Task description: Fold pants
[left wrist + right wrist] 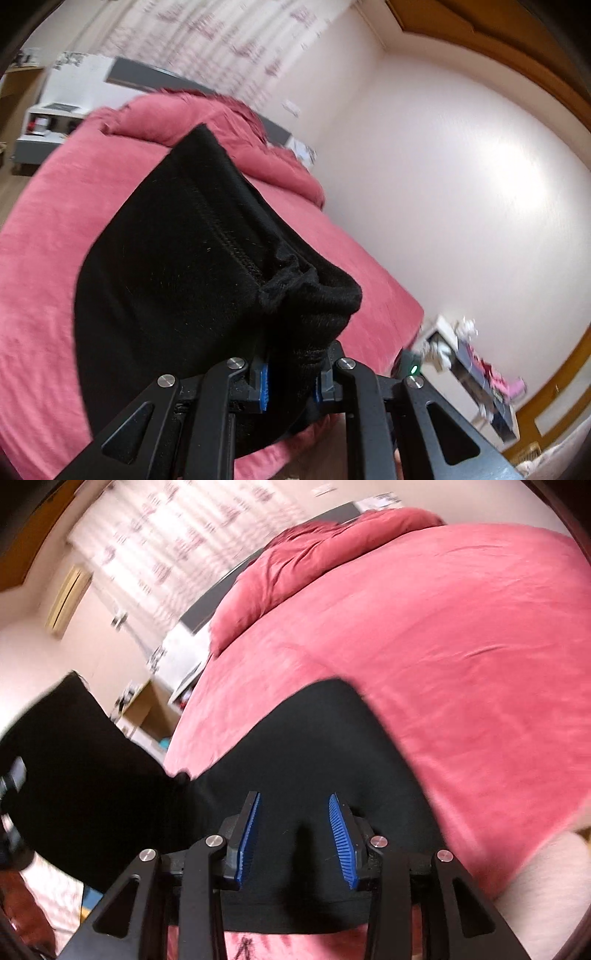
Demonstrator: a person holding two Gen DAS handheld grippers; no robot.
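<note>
Black pants [177,266] hang lifted over a pink bed [48,258]. My left gripper [291,373] is shut on a bunched edge of the pants by the zip, with the cloth draped forward and left. In the right wrist view the pants [303,746] spread across the bed's near edge [461,664]. My right gripper [295,830] is open, its blue pads [341,842] apart just above the black cloth, holding nothing. The left gripper shows as a blur at the far left [13,775].
A rumpled pink duvet [229,122] lies at the bed's head. A white nightstand [44,125] stands on the left. A cluttered low shelf [476,373] stands by the wall on the right. A patterned rug [258,945] lies below.
</note>
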